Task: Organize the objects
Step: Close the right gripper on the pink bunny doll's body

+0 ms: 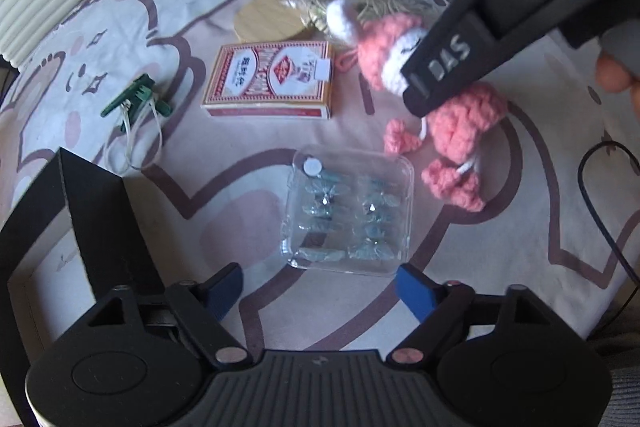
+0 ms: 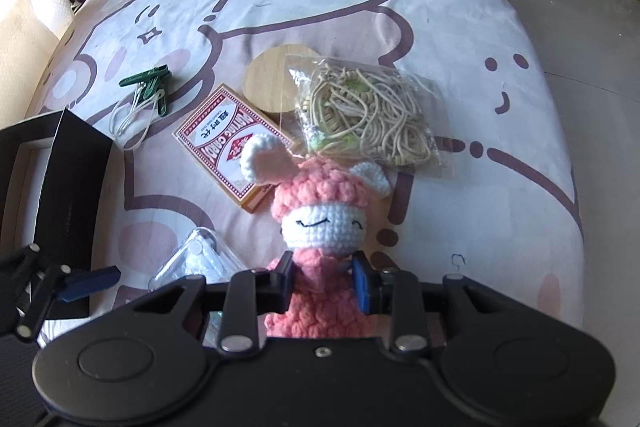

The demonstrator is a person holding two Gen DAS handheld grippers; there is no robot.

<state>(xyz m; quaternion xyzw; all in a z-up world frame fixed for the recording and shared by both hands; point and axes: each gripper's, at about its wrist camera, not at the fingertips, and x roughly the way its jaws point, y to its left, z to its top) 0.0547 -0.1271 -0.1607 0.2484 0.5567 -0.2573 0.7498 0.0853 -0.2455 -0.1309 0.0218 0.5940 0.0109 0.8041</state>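
My right gripper [image 2: 325, 281] was clamped on the pink crochet doll [image 2: 320, 211], pads pressed into its body just below the white face. Left gripper [image 1: 320, 291] had its jaws spread wide, nothing between them, hanging over the clear plastic case [image 1: 348, 211]. I used the red card box [image 1: 268, 81] as reference. The doll lay right beside it, on the side away from the green clip [image 1: 138, 97], its ear overlapping the box corner in the right wrist view. The clear case sat near the box's long edge. Wooden disc [image 1: 266, 19] and bagged cord [image 2: 368, 111] sat just past the box's far edge, bag partly over the disc. Black box [image 2: 48, 195] lay well apart, beyond the clip.
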